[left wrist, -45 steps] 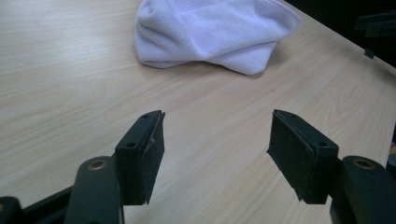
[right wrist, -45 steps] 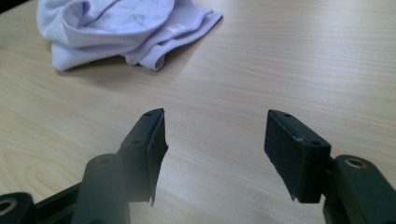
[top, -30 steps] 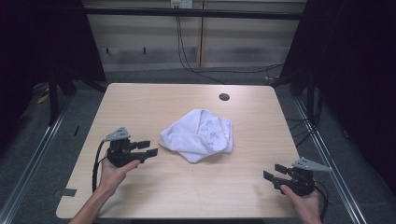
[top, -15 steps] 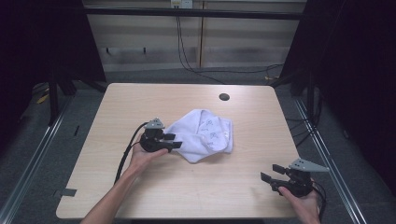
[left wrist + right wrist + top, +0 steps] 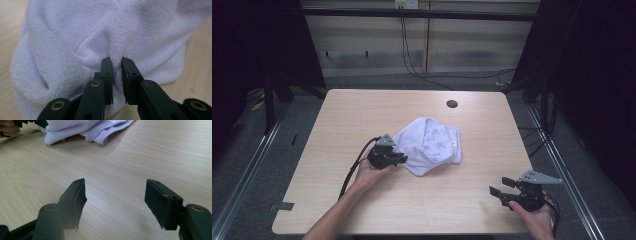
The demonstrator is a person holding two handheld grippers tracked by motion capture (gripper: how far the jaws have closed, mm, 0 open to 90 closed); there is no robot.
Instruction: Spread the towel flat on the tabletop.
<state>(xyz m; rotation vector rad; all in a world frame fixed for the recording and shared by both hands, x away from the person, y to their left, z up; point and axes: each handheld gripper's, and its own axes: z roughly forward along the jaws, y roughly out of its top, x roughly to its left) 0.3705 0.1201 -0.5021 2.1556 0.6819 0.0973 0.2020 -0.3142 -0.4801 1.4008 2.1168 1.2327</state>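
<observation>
A crumpled white cloth (image 5: 432,142) with a faint print lies in the middle of the wooden table (image 5: 357,112). My left gripper (image 5: 402,159) is at the cloth's left edge. In the left gripper view the jaws of this gripper (image 5: 116,62) stand nearly together with a raised fold of the cloth (image 5: 125,30) pinched between them. My right gripper (image 5: 499,186) rests low near the table's front right corner, well apart from the cloth. Its jaws (image 5: 115,186) are wide open over bare wood, and the cloth (image 5: 82,128) lies farther off at the top of that view.
A dark round hole (image 5: 452,104) sits in the tabletop near the far edge. Black cables (image 5: 412,55) trail on the floor behind the table. Metal frame rails (image 5: 259,150) run along both sides.
My left gripper moved right, from open wood at the left to the cloth's left edge, and closed on a fold. The right gripper stayed almost in place.
</observation>
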